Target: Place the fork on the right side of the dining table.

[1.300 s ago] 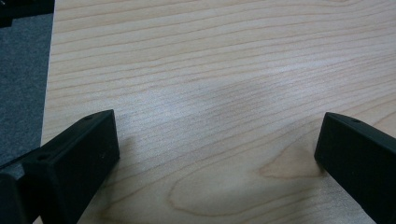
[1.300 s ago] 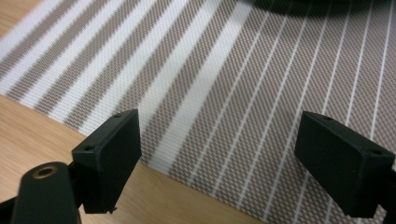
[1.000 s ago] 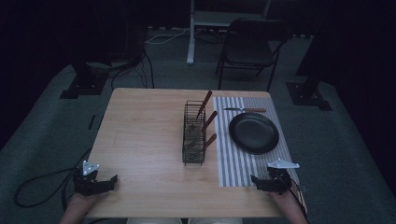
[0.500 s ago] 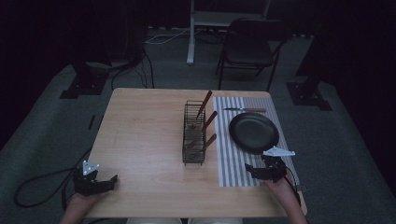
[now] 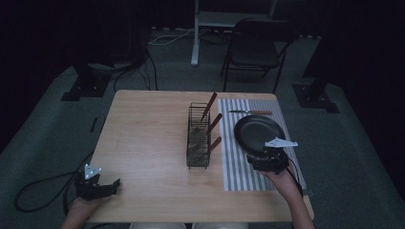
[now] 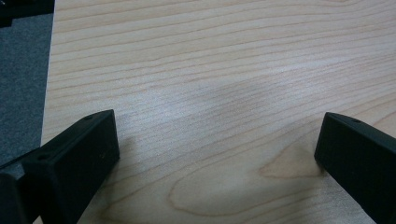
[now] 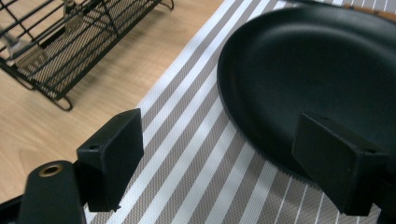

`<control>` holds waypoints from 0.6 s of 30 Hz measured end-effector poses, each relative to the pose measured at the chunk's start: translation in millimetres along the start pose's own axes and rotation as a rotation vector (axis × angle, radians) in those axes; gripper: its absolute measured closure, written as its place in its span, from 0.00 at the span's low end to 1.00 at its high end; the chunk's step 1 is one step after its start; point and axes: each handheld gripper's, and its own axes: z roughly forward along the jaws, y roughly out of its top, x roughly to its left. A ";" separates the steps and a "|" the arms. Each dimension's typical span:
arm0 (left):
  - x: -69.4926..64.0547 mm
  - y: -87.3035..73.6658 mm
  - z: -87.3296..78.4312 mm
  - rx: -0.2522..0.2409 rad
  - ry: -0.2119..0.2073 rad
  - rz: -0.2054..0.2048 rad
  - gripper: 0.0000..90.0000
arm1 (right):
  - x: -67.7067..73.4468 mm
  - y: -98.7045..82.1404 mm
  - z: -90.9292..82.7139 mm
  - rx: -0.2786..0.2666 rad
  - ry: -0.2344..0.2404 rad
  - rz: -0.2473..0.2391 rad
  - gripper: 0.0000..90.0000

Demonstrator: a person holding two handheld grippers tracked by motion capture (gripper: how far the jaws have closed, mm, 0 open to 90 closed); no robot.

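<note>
- Table fills the middle of the high view, with a striped mat along its right side.
- Rack stands mid-table, wooden-handled utensils leaning in it.
- Plate, black, lies on the mat at centre right; a knife lies beyond it.
- Right gripper, jaws wide and empty, hangs at the plate's near rim: I judge an approach under way. Next it must straddle the rim and pinch.
- Left gripper, lower left, gapes wide over bare wood.
</note>
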 end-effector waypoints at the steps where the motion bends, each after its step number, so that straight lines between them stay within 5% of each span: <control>1: 0.0 0.0 0.0 0.000 0.000 0.000 0.00 | 0.0 2.6 0.7 -0.001 -0.002 0.000 0.18; 18: 0.0 0.0 0.0 0.000 0.000 0.000 0.00 | 0.3 39.5 18.3 -0.015 0.016 -0.003 0.21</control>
